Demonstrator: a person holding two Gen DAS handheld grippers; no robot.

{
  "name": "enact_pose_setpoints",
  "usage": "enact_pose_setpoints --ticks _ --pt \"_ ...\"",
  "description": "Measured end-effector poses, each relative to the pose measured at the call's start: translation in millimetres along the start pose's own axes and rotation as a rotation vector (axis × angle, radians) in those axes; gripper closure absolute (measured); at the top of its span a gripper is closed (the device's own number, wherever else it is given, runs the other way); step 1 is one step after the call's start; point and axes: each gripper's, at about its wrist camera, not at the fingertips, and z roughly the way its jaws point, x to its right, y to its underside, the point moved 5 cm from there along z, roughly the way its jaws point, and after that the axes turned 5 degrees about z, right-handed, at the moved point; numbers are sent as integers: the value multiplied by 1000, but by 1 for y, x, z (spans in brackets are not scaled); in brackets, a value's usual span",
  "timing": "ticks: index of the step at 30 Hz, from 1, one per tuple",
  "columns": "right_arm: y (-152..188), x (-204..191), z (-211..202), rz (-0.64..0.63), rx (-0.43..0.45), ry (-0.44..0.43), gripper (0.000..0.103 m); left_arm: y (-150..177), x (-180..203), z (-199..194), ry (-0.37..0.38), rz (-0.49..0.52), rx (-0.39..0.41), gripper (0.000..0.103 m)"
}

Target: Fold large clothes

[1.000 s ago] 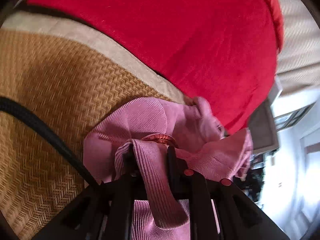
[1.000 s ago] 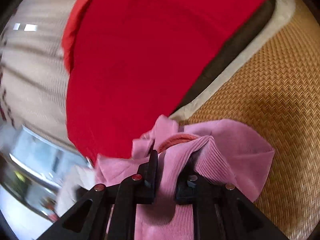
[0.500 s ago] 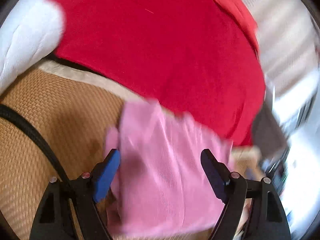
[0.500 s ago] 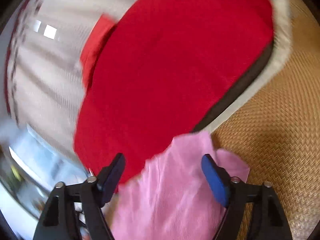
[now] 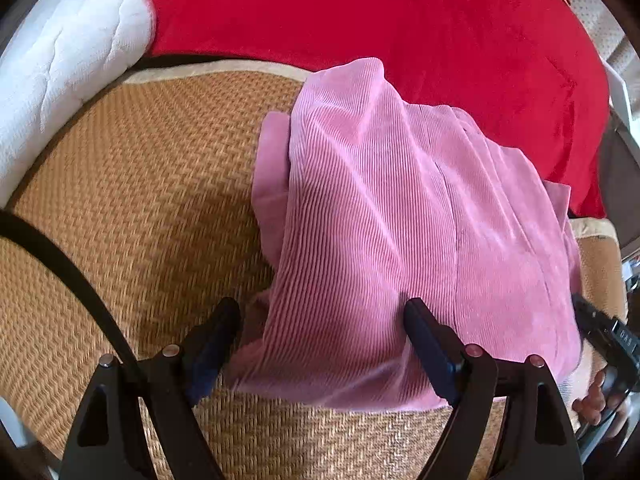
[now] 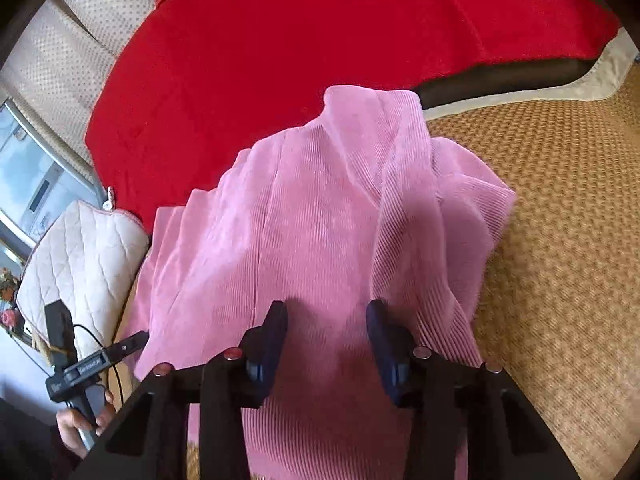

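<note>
My left gripper (image 5: 320,320) stands spread wide, clamping nothing; my right gripper (image 6: 326,320) is closing over the cloth, pads not yet pressing, probably to flatten or re-grip; the pink corduroy garment (image 5: 400,220) lies folded on the woven mat (image 5: 140,180), far end overlapping the red blanket (image 5: 360,12); its long axis runs away from me toward that blanket.

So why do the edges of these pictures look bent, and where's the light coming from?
Left wrist view: the fisheye lens curves the woven mat and darkens the corners; the pink garment throws a shadow leftward onto it. Right wrist view: same bulging, bright daylight at the window, and a soft shadow on the garment just ahead of the fingers.
</note>
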Motion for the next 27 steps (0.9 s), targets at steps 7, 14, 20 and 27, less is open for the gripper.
enact_pose_setpoints --ticks 7,14,20,27 --pt "2 4 -35 2 61 -10 57 -6 24 -27 -61 53 61 18" --pt "-8 -7 -35 -63 110 95 57 -24 80 -27 -179 175 129 15" --pt "-4 13 -7 5 -19 88 57 -23 93 29 -342 280 63 6" --pt "0 21 -16 14 -33 34 56 -33 76 21 -380 227 -24 4"
